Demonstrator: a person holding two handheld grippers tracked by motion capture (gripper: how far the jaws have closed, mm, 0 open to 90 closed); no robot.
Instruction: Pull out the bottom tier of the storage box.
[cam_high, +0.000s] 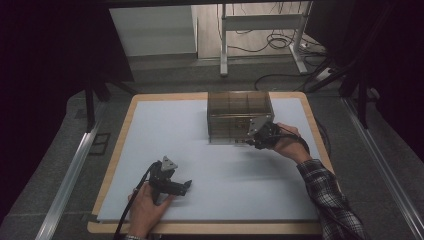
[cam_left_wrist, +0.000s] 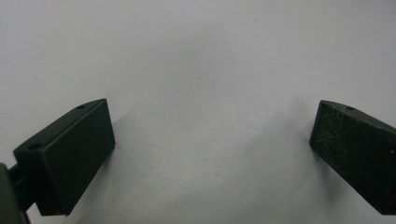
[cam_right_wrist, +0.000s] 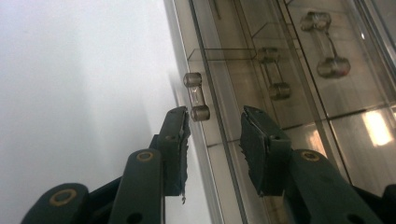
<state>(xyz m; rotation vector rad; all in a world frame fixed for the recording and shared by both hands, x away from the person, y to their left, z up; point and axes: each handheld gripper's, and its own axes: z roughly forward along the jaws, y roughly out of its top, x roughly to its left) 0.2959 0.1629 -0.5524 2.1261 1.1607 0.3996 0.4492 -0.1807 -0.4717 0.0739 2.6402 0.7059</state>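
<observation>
your right claw (cam_right_wrist: 215, 122) stands part-open just short of the small clear bar handle (cam_right_wrist: 196, 96) on the smoky transparent plastic drawer cabinet (cam_high: 240, 116); nothing gripped, drawers look shut. your left claw (cam_left_wrist: 205, 154) rests apart, empty, near-left of the cabinet.

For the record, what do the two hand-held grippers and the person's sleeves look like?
Both are black. The left hand-held gripper and the right hand-held gripper each carry a grey three-cornered plate and trail a black cable. The right arm wears a dark plaid sleeve.
</observation>
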